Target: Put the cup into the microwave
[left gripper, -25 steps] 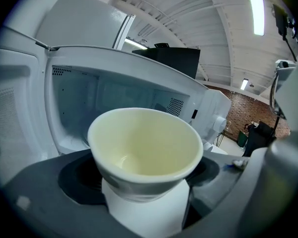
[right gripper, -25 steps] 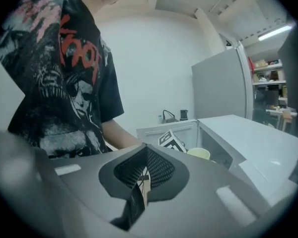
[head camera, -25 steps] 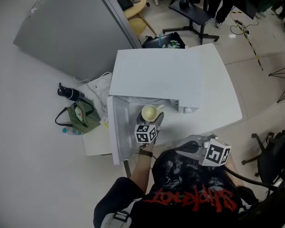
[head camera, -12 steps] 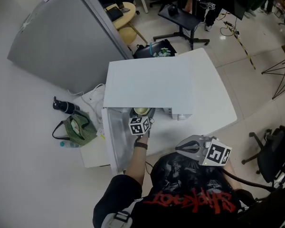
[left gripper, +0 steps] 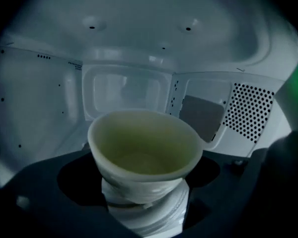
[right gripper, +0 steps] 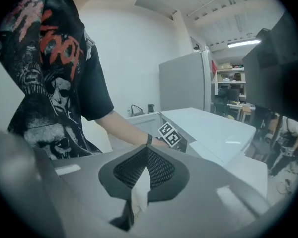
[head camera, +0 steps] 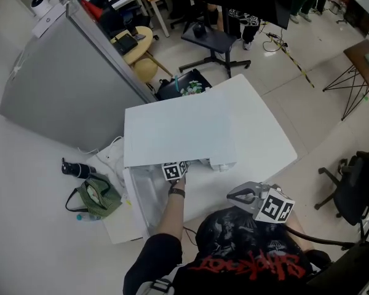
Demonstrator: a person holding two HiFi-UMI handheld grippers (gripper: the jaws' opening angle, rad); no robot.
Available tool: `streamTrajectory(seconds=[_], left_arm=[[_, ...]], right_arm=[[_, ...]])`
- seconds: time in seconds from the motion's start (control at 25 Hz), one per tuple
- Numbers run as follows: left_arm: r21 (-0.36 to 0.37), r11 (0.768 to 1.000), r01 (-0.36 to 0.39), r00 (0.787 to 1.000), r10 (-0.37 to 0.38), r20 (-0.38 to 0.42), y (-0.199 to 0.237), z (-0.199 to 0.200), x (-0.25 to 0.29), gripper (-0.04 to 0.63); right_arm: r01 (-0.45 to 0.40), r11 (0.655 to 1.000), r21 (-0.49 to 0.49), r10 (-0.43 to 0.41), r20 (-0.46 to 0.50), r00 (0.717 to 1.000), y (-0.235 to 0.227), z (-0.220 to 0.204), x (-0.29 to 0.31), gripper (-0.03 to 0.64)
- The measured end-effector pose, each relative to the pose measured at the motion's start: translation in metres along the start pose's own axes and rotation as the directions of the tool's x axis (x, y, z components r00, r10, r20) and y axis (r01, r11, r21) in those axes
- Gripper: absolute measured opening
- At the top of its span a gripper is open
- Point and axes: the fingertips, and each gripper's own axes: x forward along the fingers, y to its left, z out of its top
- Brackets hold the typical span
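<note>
A pale cream cup (left gripper: 144,150) fills the left gripper view, upright, with the white walls of the microwave cavity (left gripper: 124,90) all around it. My left gripper (left gripper: 145,195) is shut on the cup's lower body. In the head view only that gripper's marker cube (head camera: 174,169) shows at the mouth of the white microwave (head camera: 178,131). The cup and jaws are hidden under the microwave's top. The microwave door (head camera: 138,198) hangs open at the left. My right gripper (head camera: 235,195) is shut and empty near the person's chest; its jaws (right gripper: 139,192) are pressed together.
The microwave stands on a white table (head camera: 267,146). A green bag (head camera: 97,196) and a black bottle (head camera: 74,168) lie on the floor at the left. A grey cabinet (head camera: 61,85) stands behind them. Office chairs (head camera: 212,39) are at the back, another chair (head camera: 357,189) at the right.
My left gripper has carried the cup forward from the door opening into the cavity, so the cup is now hidden in the head view. The right gripper has stayed shut near the chest.
</note>
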Motion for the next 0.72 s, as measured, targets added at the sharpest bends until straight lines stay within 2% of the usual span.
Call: streamTrajectory(seconds=[0.12, 0.28, 0.44, 0.6, 0.72], left_arm=[[0.028, 1.000, -0.012, 1.000, 0.012, 0.001, 0.006, -0.002, 0.005, 0.449], [0.049, 0.999, -0.004, 1.000, 0.005, -0.009, 0.007, -0.008, 0.000, 0.449], [0.003, 0.999, 0.040, 0.999, -0.040, 0.012, -0.004, -0.002, -0.006, 0.460], [-0.026, 0.999, 0.032, 0.999, -0.032, 0.031, -0.016, -0.007, -0.047, 0.460], [-0.031, 0.998, 0.050, 0.995, -0.047, 0.087, -0.048, -0.011, -0.100, 0.460]], right_arm=[[0.062, 0.998, -0.003, -0.062, -0.018, 0.998, -0.008, -0.005, -0.003, 0.003], [0.101, 0.995, -0.026, -0.101, 0.000, 0.995, -0.012, -0.003, -0.004, 0.003], [0.124, 0.992, 0.004, -0.123, 0.091, 0.988, -0.017, 0.009, -0.011, 0.003], [0.149, 0.984, 0.093, -0.165, 0.199, 0.966, -0.031, 0.018, -0.023, 0.003], [0.156, 0.968, 0.197, -0.210, 0.293, 0.933, -0.047, 0.020, -0.038, 0.003]])
